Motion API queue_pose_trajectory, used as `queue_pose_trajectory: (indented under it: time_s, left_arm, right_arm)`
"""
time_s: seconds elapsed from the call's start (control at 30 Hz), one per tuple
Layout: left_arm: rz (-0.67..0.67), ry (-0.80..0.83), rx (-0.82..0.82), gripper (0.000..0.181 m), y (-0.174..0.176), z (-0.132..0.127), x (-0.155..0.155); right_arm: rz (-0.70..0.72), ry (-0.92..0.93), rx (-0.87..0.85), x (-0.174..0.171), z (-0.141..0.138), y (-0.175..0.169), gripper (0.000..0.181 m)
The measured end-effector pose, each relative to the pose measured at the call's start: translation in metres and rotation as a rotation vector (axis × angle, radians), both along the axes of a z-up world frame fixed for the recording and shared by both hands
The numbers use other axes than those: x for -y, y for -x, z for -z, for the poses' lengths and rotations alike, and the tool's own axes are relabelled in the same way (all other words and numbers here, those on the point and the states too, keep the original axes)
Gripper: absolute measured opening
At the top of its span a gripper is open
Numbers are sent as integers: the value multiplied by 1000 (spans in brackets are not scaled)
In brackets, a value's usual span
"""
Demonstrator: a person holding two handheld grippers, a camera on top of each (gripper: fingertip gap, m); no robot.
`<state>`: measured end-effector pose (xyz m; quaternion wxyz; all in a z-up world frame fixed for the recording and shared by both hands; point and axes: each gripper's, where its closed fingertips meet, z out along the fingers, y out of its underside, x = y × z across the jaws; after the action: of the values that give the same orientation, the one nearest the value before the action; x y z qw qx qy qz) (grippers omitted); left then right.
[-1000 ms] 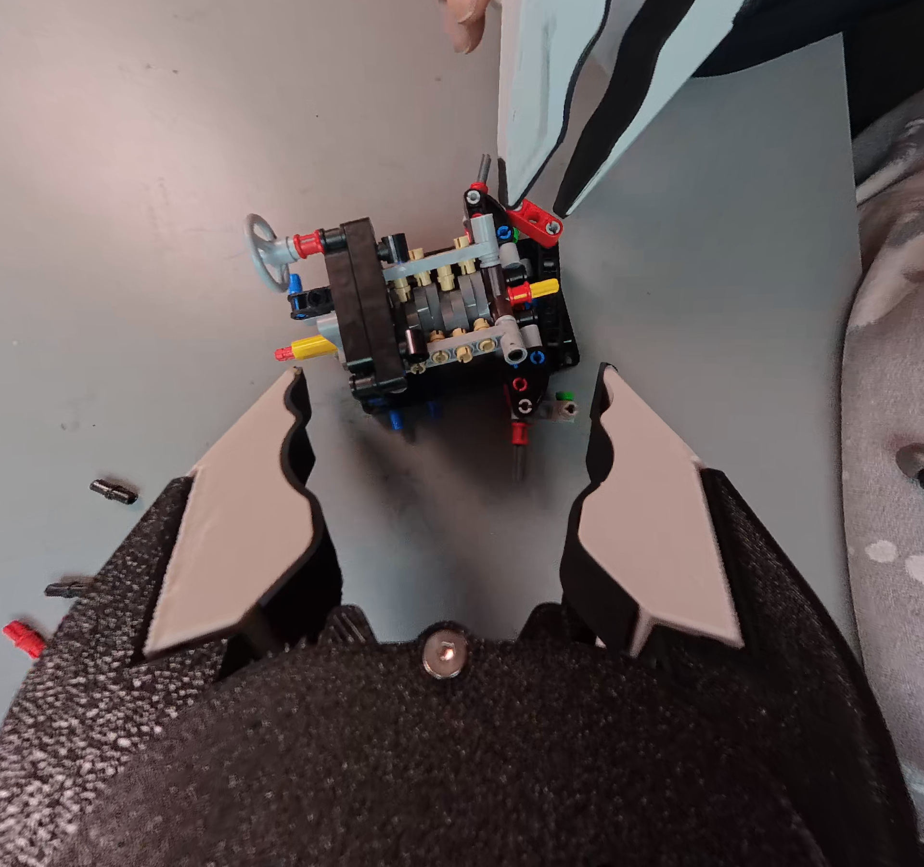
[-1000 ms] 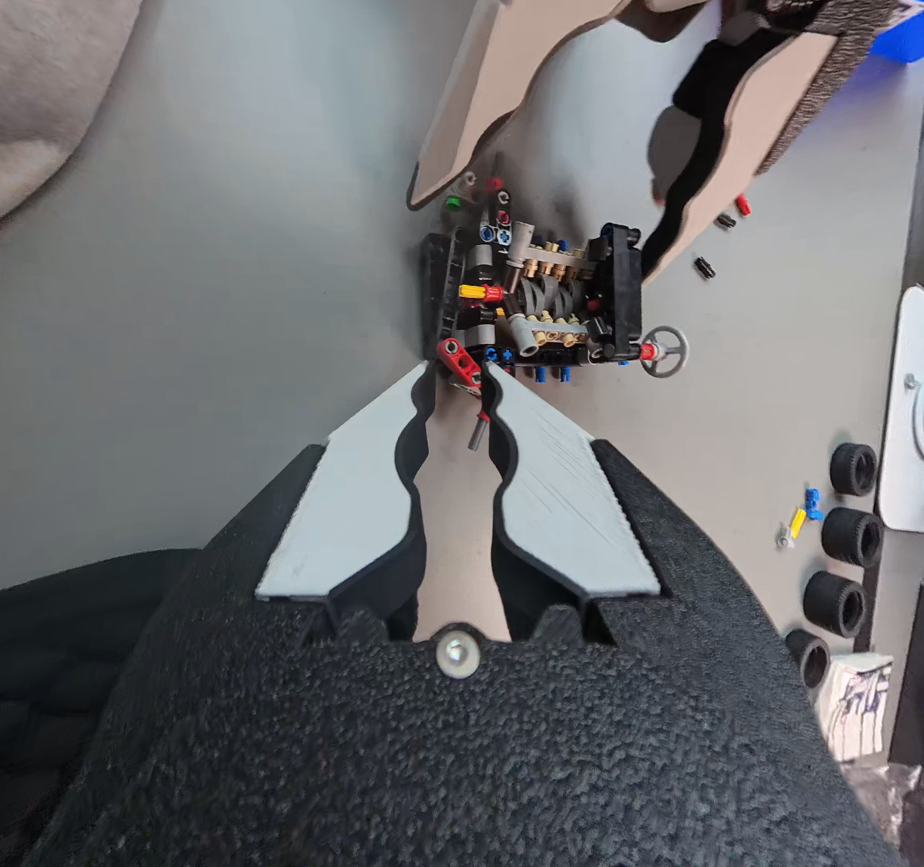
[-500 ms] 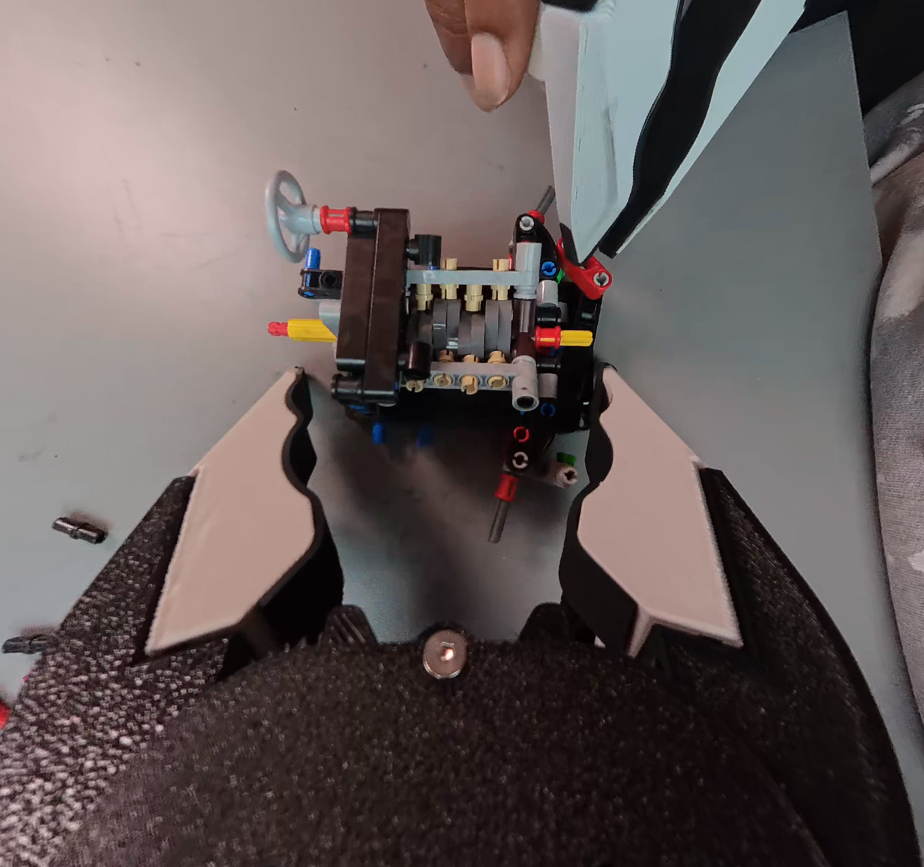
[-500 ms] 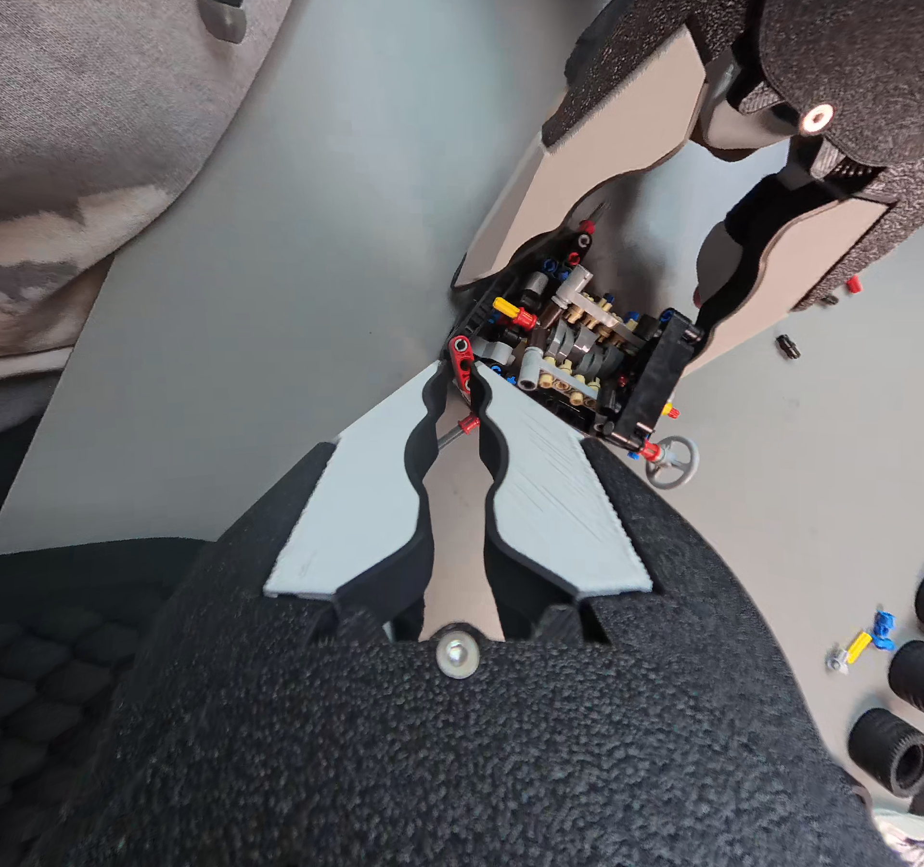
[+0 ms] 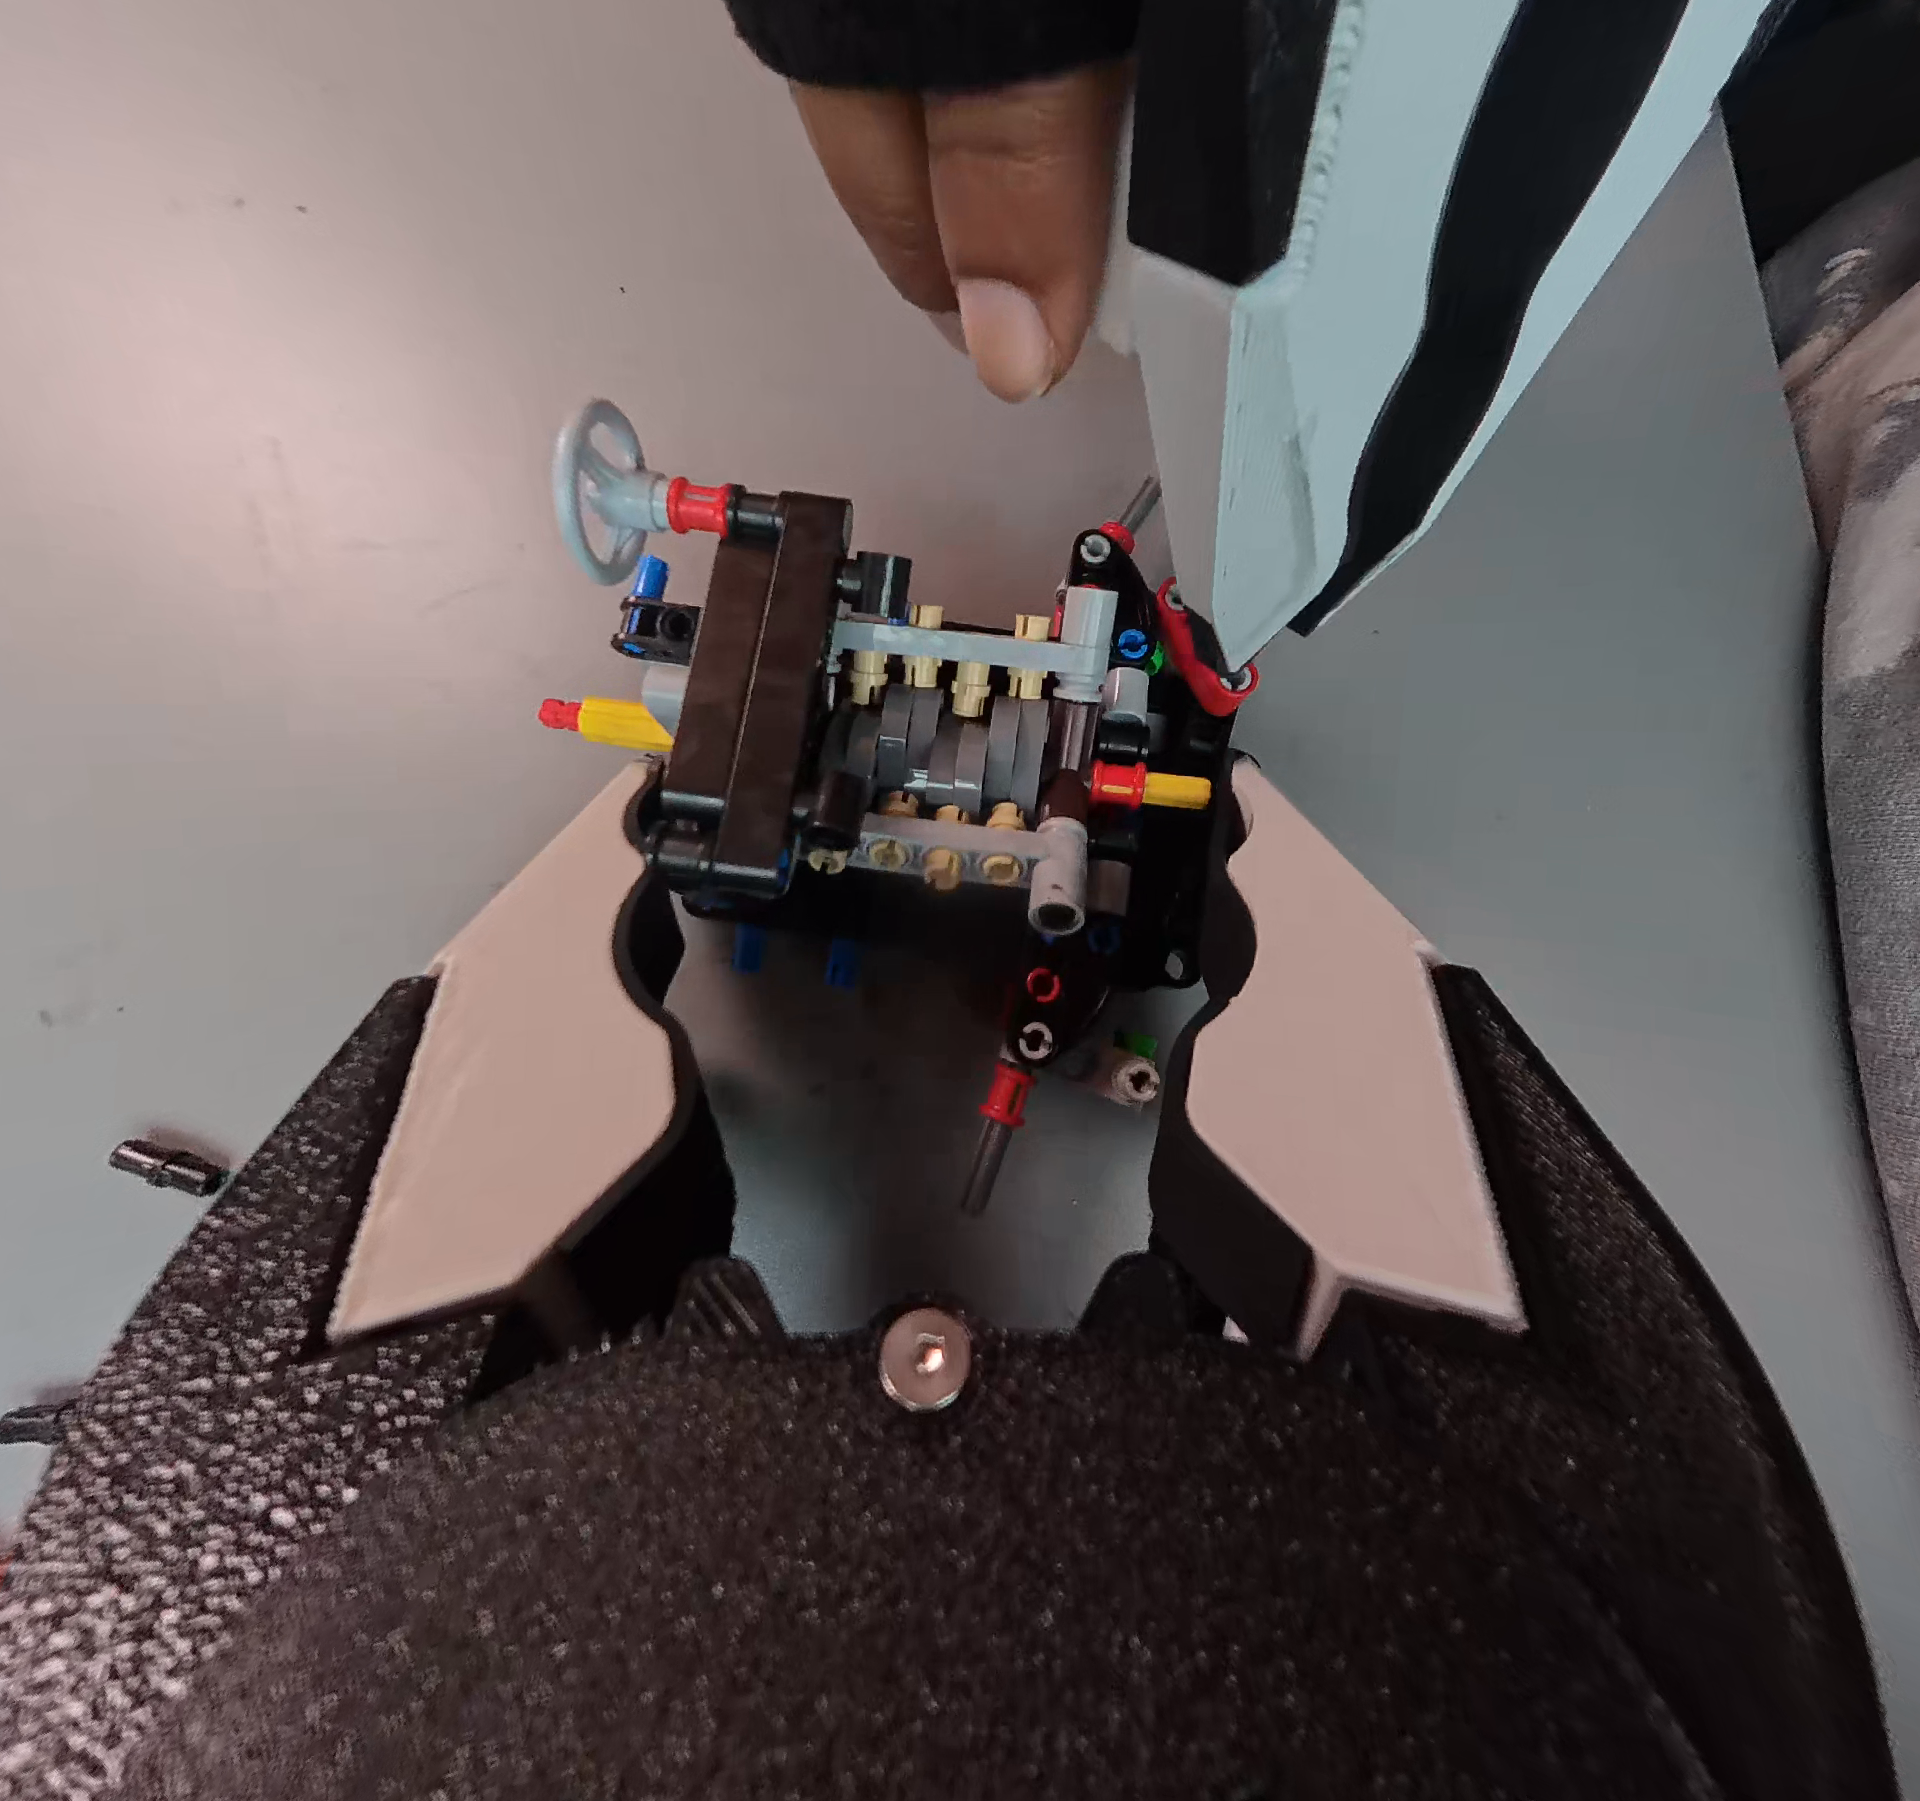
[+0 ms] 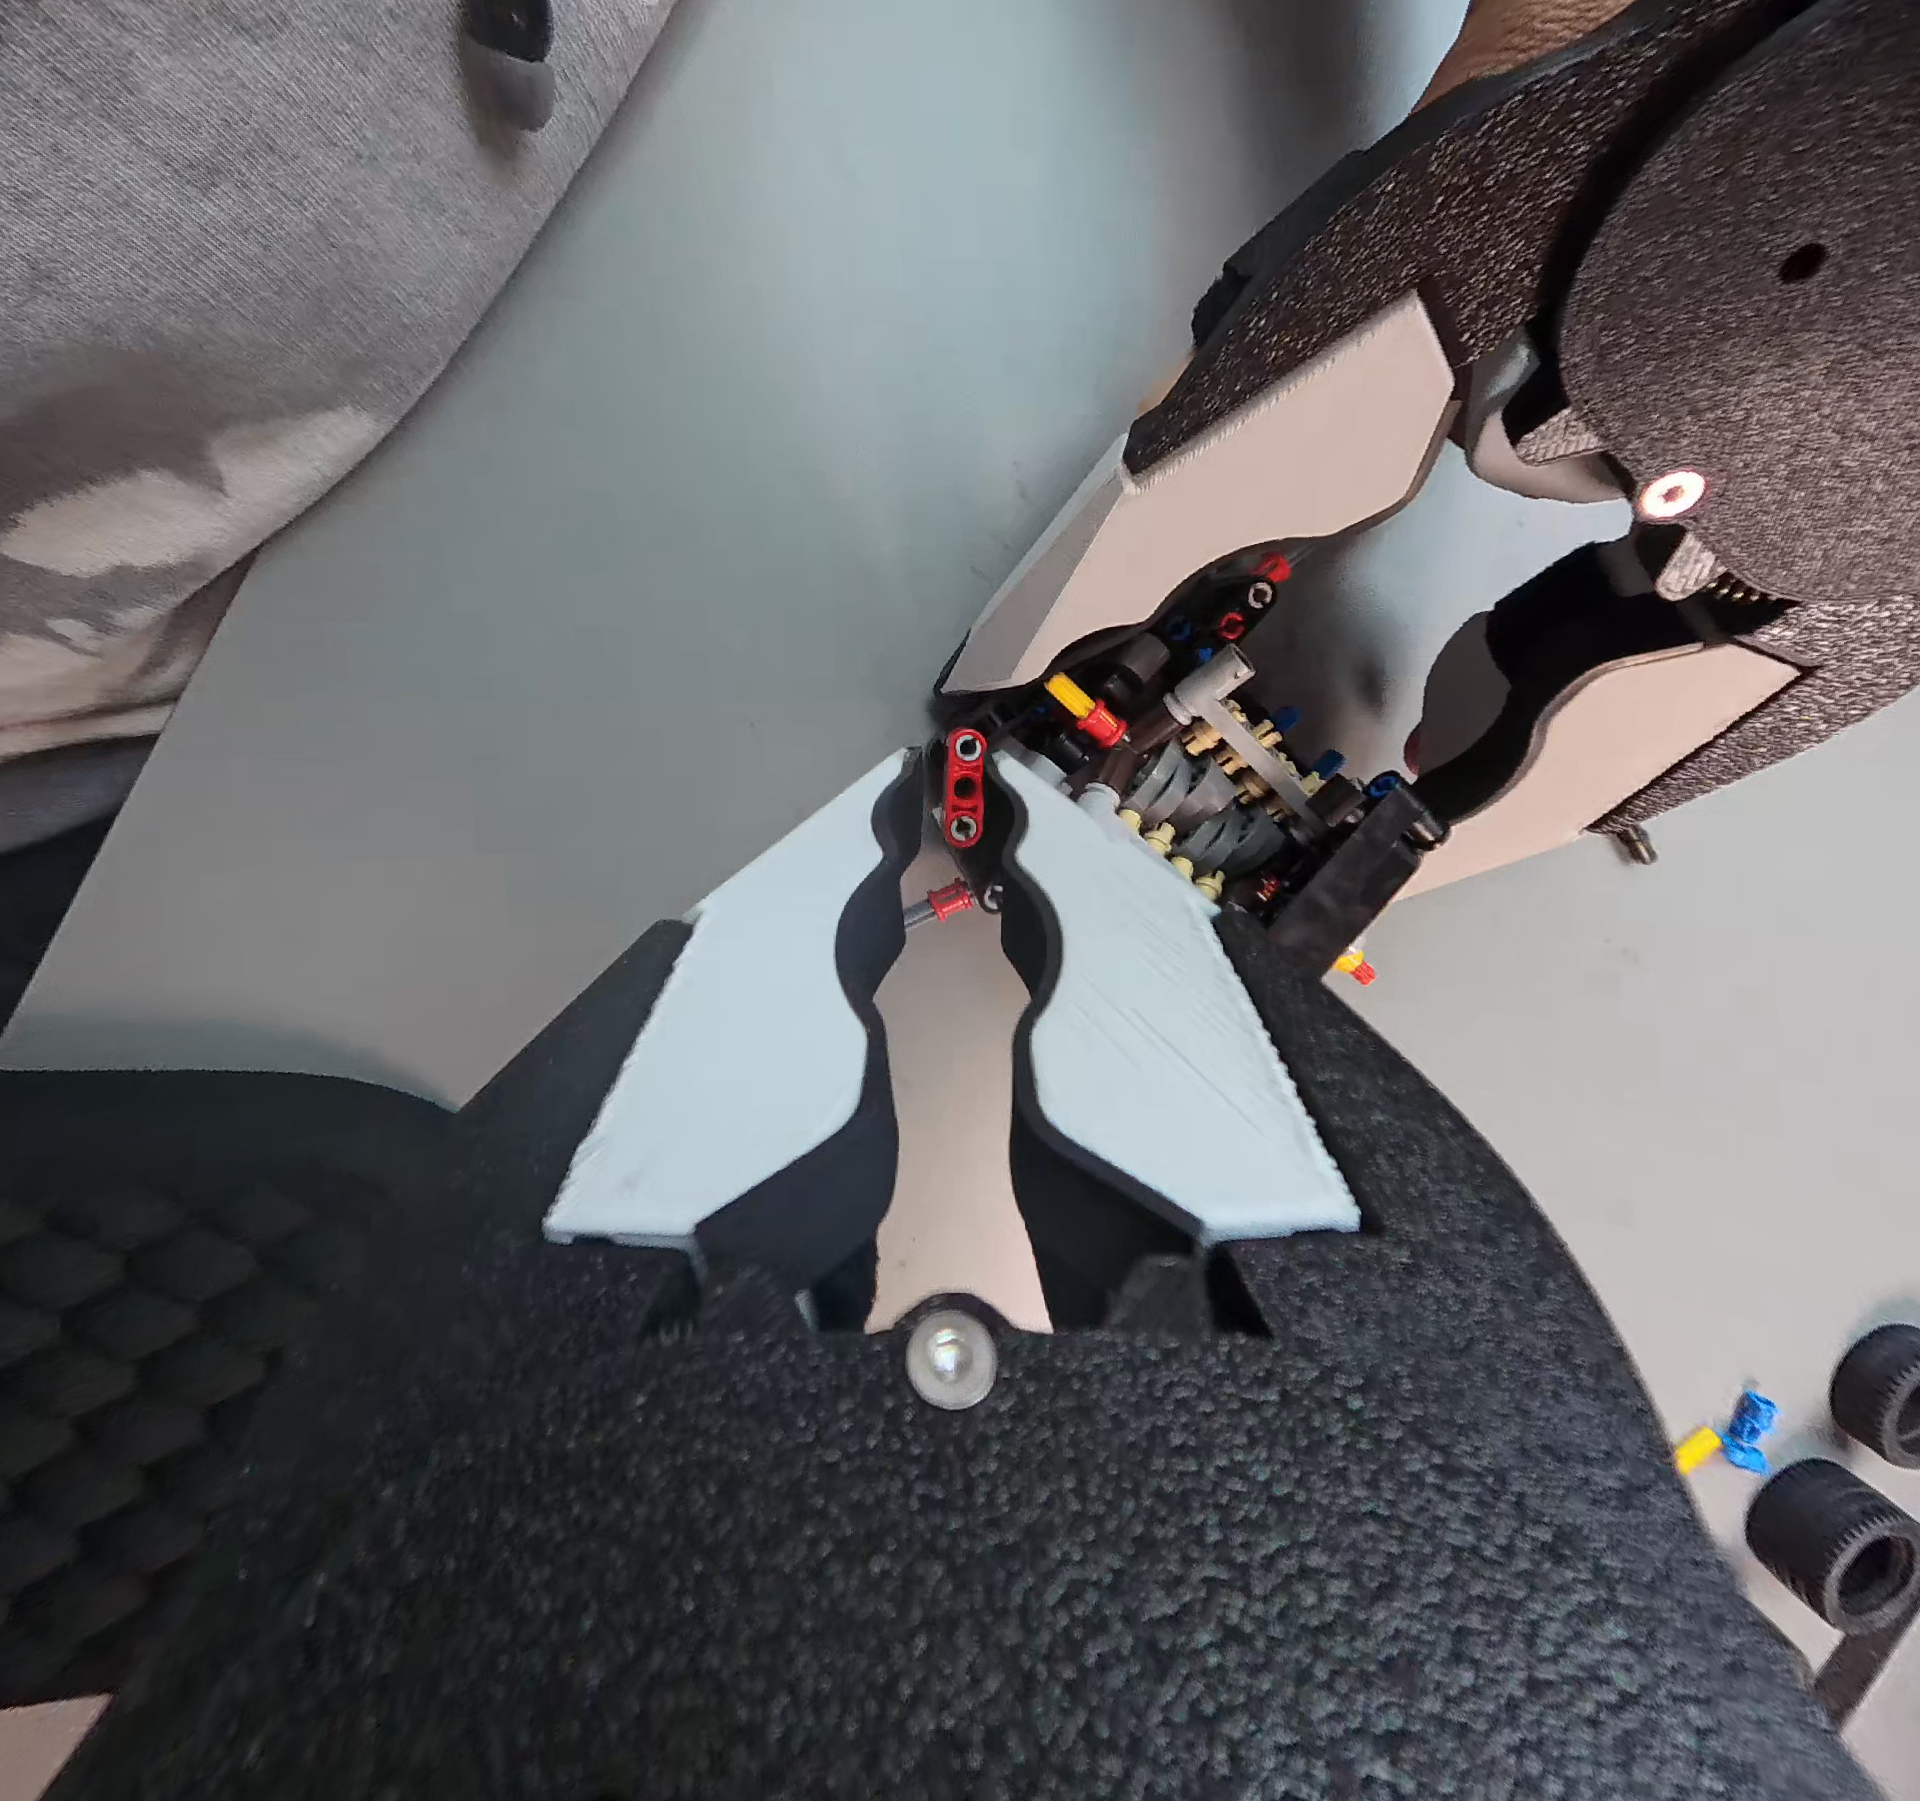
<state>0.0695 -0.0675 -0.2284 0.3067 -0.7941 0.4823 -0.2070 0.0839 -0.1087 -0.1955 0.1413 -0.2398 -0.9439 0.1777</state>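
Observation:
A small building-brick mechanism (image 5: 935, 764), with a black frame, grey gears, tan pins and a grey steering wheel (image 5: 603, 489), rests on the grey table (image 5: 260, 245). My left gripper (image 5: 940, 785) has beige fingers that press on the model's two ends, the black frame on the left and a black panel on the right. My right gripper (image 6: 961, 775) has pale blue fingers closed on a short red beam (image 6: 964, 785) at the model's corner. In the left wrist view the right gripper (image 5: 1262, 645) comes down from the upper right. In the right wrist view the left gripper (image 6: 1184, 733) spans the model (image 6: 1195, 785).
A person's hand (image 5: 987, 224) in a black sleeve hangs just behind the model. Black tyres (image 6: 1829, 1554) and small blue and yellow pieces (image 6: 1730, 1439) lie at the right. A loose black pin (image 5: 156, 1164) lies at the left. Grey patterned cloth (image 6: 208, 193) borders the table.
My left gripper moved forward until its fingers flank and touch the model, the gap narrowing slightly. My right gripper kept hold of the red beam and tipped steeper; the hand came lower.

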Motion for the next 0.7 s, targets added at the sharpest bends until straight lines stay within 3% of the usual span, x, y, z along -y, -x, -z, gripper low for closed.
queue_pose_trajectory:
  time_s: [0.17, 0.7]
  left_arm:
    - [9, 0, 2, 101, 1, 0, 0]
    - [-20, 7, -34, 99, 0, 1, -2]
  right_arm:
    - [-3, -36, 3, -5, 11, 1, 10]
    - [-10, 3, 128, -10, 7, -6, 6]
